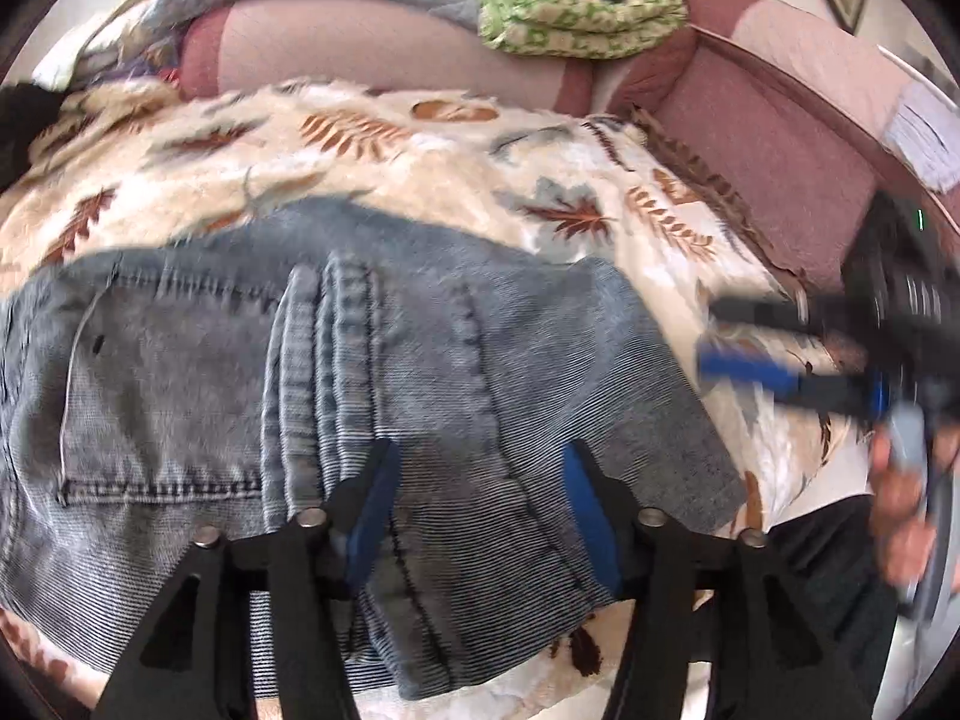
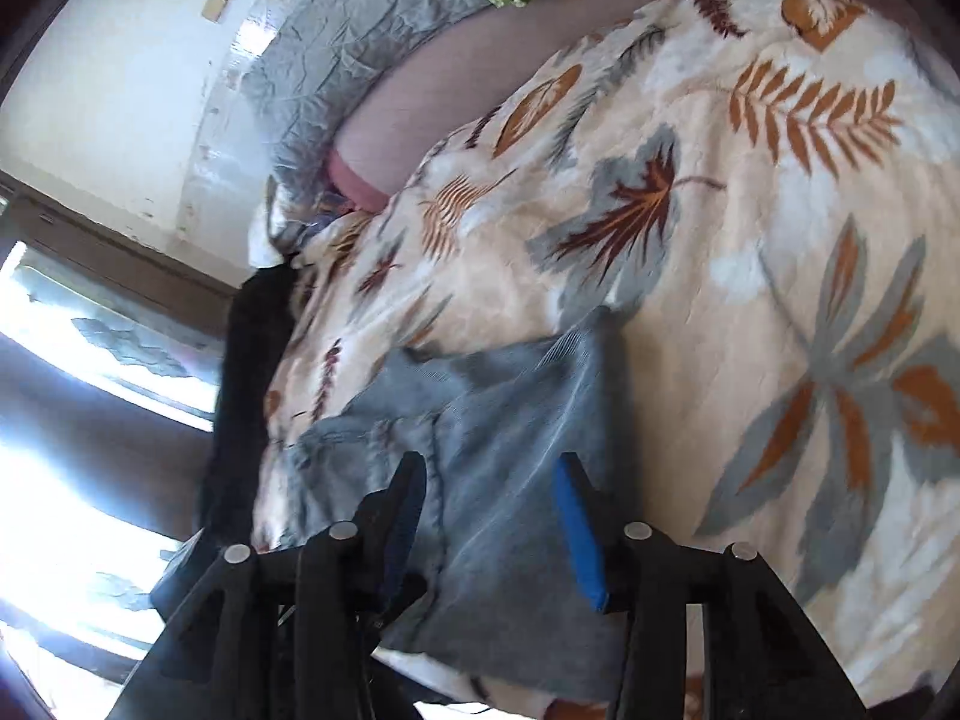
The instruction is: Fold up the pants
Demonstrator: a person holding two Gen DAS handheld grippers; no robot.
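The grey-blue jeans [image 1: 372,360] lie folded on a leaf-patterned blanket [image 1: 420,162] spread over a pink sofa [image 1: 780,138]. The left gripper [image 1: 477,516] hangs just over them with its jaws apart, denim showing in the gap and neither pad pressing on it. The right gripper [image 2: 492,516] points at the jeans' edge, its jaws likewise spread and pinching nothing; from the left wrist it appears blurred, just beside the jeans.

Leaf-print blanket [image 1: 456,180] over pink bed [image 1: 780,138], folded jeans [image 1: 372,372] on top
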